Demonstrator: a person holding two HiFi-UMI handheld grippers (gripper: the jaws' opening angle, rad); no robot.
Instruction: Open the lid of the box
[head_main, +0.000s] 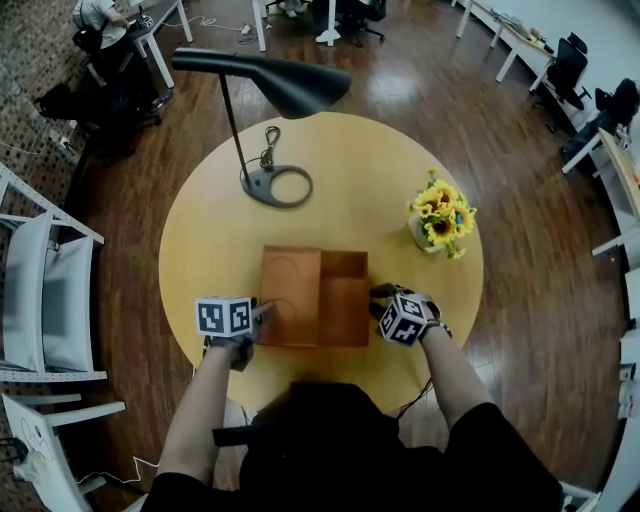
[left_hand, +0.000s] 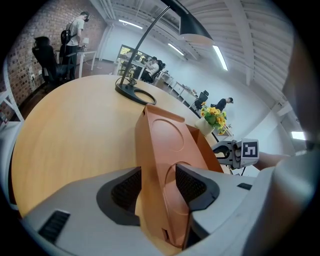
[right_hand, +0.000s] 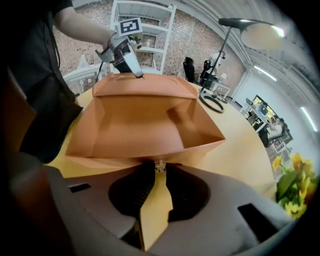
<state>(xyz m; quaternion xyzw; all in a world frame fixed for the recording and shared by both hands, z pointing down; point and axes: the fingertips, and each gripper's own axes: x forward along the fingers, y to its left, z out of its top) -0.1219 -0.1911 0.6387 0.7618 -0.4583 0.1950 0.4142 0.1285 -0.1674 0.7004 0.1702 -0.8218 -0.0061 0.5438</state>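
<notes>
Box (head_main: 343, 300): open, middle of the round bench (head_main: 210, 240), lid (head_main: 290, 296) raised on its left side. My left tool (head_main: 266, 311) is clamped on the lid's edge. My right tool (head_main: 380, 294) pinches the small metal clasp (right_hand: 159, 165) on the box's right rim.

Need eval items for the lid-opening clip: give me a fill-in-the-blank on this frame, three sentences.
1. The fingers of the left gripper are shut on the ____ of the box.
2. The fingers of the right gripper pinch the small metal clasp at the box's front edge; the box stands ____.
3. The sunflowers stand to the person's ____ of the box, on the table.
Missing words: lid; open; right.
</notes>
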